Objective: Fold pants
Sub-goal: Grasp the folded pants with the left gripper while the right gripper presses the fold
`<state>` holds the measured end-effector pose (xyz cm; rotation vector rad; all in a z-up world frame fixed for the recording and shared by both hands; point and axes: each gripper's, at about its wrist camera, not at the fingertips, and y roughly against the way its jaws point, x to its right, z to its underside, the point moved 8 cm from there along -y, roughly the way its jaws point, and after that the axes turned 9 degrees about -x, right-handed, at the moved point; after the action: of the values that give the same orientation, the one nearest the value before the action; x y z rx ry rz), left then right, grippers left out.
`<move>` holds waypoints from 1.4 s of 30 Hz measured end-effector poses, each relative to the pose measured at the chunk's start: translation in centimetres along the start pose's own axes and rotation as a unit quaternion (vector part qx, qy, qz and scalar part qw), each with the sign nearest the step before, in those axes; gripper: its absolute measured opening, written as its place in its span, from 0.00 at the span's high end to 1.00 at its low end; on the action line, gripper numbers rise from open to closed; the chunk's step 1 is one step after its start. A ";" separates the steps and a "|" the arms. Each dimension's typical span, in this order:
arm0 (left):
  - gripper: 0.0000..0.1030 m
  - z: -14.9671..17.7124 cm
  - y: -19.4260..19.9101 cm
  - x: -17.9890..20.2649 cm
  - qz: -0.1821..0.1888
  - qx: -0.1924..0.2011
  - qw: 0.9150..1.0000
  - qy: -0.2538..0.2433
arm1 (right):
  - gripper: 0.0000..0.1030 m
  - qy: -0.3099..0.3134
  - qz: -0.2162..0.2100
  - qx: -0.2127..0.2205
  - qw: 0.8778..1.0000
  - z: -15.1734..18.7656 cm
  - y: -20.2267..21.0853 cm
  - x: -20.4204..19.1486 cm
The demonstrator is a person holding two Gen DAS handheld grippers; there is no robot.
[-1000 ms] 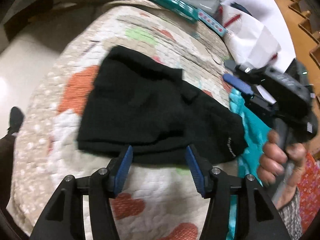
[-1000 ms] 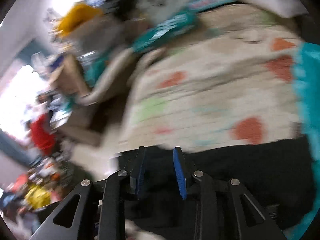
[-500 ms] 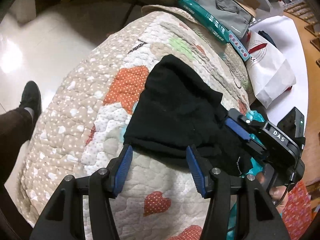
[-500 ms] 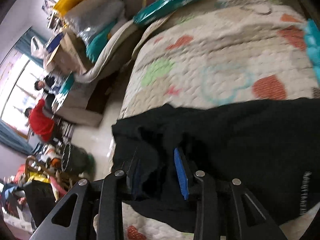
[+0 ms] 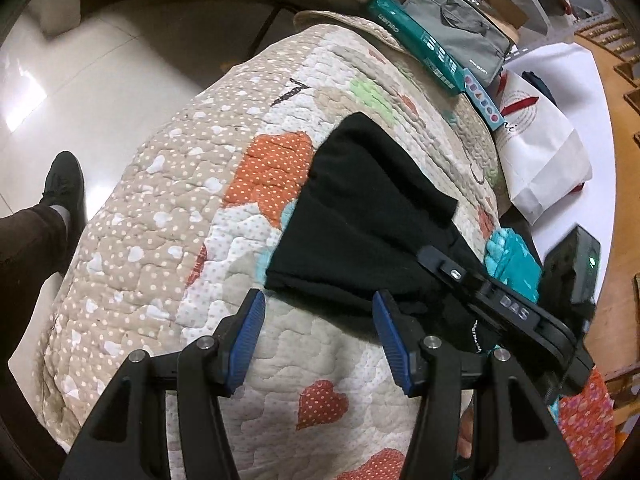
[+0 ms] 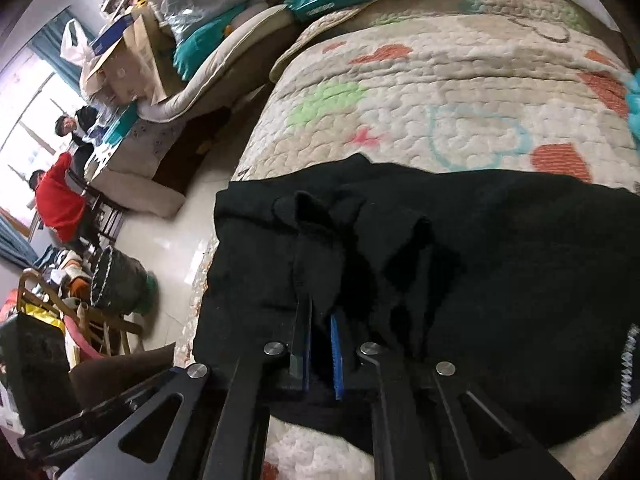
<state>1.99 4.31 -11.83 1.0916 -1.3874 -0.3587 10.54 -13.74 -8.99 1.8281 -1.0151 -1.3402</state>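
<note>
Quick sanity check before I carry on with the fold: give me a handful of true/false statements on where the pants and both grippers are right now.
1. The black pants lie on a patterned quilt. True.
2. The left gripper is clamped on the pants. False: its jaws stand apart over bare quilt, just short of the pants' near edge.
3. The right gripper has a bunched fold of the pants between its blue pads, jaws closing. True.
4. The pants are bright red. False: they are black.
5. A teal box lies at the quilt's far end. True.
</note>
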 end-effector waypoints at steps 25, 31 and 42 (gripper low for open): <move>0.44 -3.5 -5.1 4.0 -0.008 0.000 0.994 -0.113 | 0.71 -0.084 -0.131 -0.041 0.987 -5.1 -1.1 -0.8; 0.44 -3.7 -5.1 3.9 0.008 0.000 0.994 -0.113 | 0.94 -0.150 -0.090 -0.038 0.984 -5.9 -4.1 3.7; 0.44 -7.5 -1.7 -0.2 0.043 0.031 0.999 -0.014 | 0.65 -0.066 0.028 -0.023 0.997 -9.1 -0.5 2.5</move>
<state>9.36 6.65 -11.90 1.0772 -1.4727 -0.2719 19.87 -15.19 -8.15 1.6838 -1.0870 -1.4528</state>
